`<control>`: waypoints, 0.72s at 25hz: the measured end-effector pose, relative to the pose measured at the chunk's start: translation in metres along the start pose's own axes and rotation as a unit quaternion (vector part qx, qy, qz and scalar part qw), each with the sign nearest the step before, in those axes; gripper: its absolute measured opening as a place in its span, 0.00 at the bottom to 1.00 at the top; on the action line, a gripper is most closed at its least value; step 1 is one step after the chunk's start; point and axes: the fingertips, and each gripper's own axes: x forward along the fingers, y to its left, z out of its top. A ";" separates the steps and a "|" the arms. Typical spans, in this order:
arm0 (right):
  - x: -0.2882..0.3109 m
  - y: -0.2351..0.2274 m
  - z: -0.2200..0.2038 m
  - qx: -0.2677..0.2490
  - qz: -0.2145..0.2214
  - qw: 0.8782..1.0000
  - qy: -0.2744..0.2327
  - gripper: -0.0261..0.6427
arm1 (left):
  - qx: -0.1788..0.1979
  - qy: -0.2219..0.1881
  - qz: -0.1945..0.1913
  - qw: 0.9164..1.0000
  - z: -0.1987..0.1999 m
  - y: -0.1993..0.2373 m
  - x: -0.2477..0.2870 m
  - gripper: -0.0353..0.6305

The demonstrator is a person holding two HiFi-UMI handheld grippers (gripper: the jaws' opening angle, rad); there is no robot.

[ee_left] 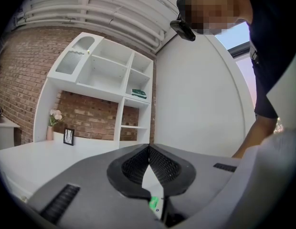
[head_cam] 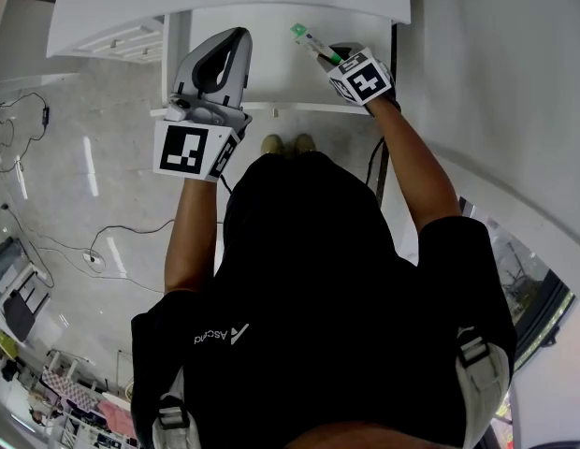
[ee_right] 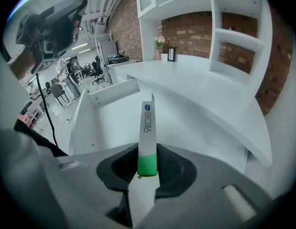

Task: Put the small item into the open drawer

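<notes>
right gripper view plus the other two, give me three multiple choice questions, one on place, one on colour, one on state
1. Where is the tube?
A on the floor
B on a shelf
C in the right gripper

2. What colour is the tube's gripped end?
A red
B green
C yellow

3. The left gripper is:
A shut and empty
B clamped on the tube
C wide open

Answers: 1 C, both pads press its sides in the right gripper view. 2 B, the end between the pads is green and the rest white. 3 A, its tips meet with nothing between them in the left gripper view.

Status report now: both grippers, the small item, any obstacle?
Left gripper shut, empty. Right gripper shut on white-green tube, above open drawer. No obstacle seen.
</notes>
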 end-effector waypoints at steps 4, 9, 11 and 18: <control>0.013 -0.003 -0.011 -0.003 -0.004 1.000 0.027 0.17 | 0.002 -0.003 0.003 1.000 0.000 0.000 0.002 0.05; 0.027 -0.006 -0.021 -0.006 -0.010 0.999 0.051 0.17 | 0.007 0.010 0.010 1.000 -0.008 0.004 -0.001 0.05; 0.031 -0.007 -0.024 -0.004 -0.010 0.998 0.057 0.17 | 0.008 0.012 0.012 1.000 -0.008 0.004 -0.002 0.05; 0.041 -0.009 -0.032 -0.005 -0.017 0.998 0.066 0.17 | 0.008 0.011 0.020 1.000 -0.010 0.004 -0.004 0.05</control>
